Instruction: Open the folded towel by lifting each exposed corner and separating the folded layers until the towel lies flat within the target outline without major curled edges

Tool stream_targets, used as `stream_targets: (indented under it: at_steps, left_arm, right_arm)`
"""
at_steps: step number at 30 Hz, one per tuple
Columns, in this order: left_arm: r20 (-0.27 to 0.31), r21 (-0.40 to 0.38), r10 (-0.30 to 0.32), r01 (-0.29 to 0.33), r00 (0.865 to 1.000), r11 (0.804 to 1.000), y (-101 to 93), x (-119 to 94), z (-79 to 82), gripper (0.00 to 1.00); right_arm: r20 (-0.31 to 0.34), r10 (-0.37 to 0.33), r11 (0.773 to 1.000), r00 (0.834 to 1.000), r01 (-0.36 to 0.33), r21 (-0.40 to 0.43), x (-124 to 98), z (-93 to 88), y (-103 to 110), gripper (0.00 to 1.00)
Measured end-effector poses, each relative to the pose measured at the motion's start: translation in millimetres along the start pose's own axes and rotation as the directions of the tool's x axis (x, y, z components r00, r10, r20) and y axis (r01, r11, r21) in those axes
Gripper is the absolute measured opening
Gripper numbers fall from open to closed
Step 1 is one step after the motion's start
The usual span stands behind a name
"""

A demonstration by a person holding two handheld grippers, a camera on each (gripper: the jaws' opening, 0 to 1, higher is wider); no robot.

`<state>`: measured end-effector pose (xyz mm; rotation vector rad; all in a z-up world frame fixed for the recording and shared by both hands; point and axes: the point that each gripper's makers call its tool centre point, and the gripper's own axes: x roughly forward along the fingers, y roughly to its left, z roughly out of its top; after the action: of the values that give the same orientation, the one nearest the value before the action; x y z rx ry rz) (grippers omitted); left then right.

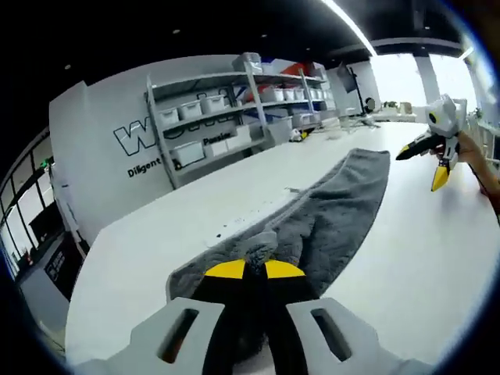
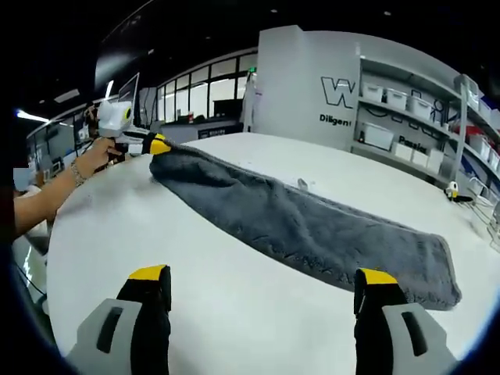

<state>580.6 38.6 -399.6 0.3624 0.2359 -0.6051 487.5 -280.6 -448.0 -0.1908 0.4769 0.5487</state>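
A grey towel (image 1: 348, 187), folded into a long strip, lies across the white table (image 1: 156, 242). My left gripper (image 1: 255, 269) is shut on its near end, the bunched cloth pinched between the yellow-tipped jaws. In the right gripper view the same towel (image 2: 305, 223) runs from lower right up to the left gripper (image 2: 153, 144), held by a hand (image 2: 94, 160) and closed on the far end. My right gripper (image 2: 262, 280) stands open, jaws wide apart over bare table short of the towel. From the left gripper view, the right gripper (image 1: 422, 166) hovers beside the towel's far end, clear of it.
Metal shelving with white bins (image 1: 226, 98) stands along the lettered wall behind the table, also at shelving (image 2: 406, 101). A small tag-like item (image 2: 301, 185) lies just beyond the towel. The table's curved edge (image 2: 55, 258) is near on the left.
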Motion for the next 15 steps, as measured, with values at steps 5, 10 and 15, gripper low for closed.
stream_targets:
  at_steps: [5,10,15]
  left_arm:
    - [0.009,0.018,-0.017,0.017,1.000,1.000,-11.9,-18.4,0.1,0.05]
    - [0.005,0.034,-0.050,0.050,0.999,0.998,-28.6,-35.1,-3.9,0.05]
    - [0.006,0.026,-0.067,0.067,0.998,0.997,-37.8,-48.7,-10.0,0.05]
  right_arm:
    - [-0.001,-0.003,1.000,1.000,0.003,-0.002,-0.1,-0.3,-0.9,0.99]
    - [0.012,-0.002,1.000,1.000,0.002,0.002,-1.7,2.4,-0.1,0.99]
    - [0.012,-0.006,1.000,1.000,0.006,0.003,-2.4,2.5,-1.6,0.99]
